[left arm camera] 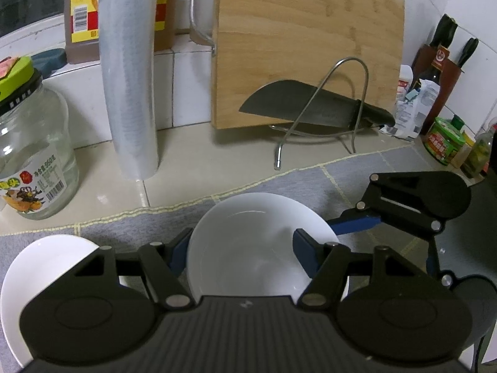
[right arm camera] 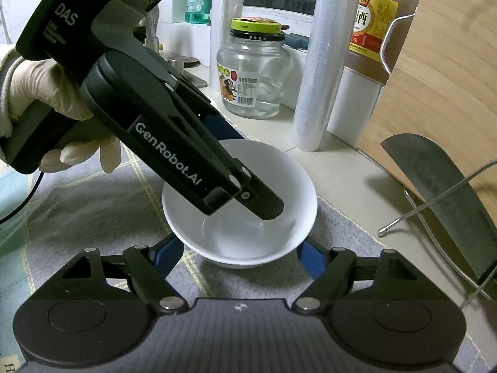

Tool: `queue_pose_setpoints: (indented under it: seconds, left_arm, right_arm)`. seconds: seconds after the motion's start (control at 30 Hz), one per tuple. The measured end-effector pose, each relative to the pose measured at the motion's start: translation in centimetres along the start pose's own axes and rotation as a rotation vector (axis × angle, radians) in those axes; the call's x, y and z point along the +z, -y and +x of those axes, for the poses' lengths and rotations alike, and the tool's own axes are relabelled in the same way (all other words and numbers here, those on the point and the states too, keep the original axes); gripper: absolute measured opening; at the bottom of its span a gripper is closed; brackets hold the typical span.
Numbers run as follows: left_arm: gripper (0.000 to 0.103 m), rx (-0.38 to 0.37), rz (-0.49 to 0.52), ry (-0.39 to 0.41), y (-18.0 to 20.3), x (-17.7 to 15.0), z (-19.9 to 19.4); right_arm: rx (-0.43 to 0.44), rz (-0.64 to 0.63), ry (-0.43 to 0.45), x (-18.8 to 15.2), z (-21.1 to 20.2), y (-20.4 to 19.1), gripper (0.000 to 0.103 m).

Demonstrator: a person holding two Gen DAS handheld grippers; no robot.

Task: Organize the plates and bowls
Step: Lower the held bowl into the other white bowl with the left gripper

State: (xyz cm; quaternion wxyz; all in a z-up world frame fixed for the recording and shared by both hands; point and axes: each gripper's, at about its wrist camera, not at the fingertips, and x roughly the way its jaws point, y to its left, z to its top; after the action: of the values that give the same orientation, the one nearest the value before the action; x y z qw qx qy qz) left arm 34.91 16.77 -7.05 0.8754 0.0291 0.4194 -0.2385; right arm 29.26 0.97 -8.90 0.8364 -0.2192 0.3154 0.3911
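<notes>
A white bowl (left arm camera: pixel 248 248) (right arm camera: pixel 248 227) sits on the grey checked mat (left arm camera: pixel 279 183). My left gripper (left arm camera: pixel 242 248) is open over it, one blue finger (left arm camera: pixel 306 253) inside the bowl and the other outside its left wall. Seen in the right wrist view, the left gripper (right arm camera: pixel 248 199) dips into the bowl from the upper left. My right gripper (right arm camera: pixel 240 256) is open just in front of the bowl, its blue fingers (right arm camera: pixel 310 258) at either side of the bowl's base. A second white bowl (left arm camera: pixel 46 264) sits at the lower left, partly hidden.
A glass jar (left arm camera: pixel 31 155) with a green lid, a plastic roll (left arm camera: pixel 130 93), an oil jug (left arm camera: pixel 82 15) and a bamboo cutting board (left arm camera: pixel 304 46) stand behind the mat. A cleaver (left arm camera: pixel 304 105) rests in a wire rack (left arm camera: pixel 310 130). Condiment bottles (left arm camera: pixel 444 136) stand at the right.
</notes>
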Motion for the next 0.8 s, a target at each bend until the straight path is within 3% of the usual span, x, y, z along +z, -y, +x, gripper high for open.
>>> queue_pose_setpoints:
  seconds: [0.8]
  left_arm:
    - [0.067, -0.016, 0.030, 0.058, 4.8, -0.1, -5.5]
  right_arm:
    - [0.012, -0.038, 0.049, -0.5, -6.3, -1.4, 0.083]
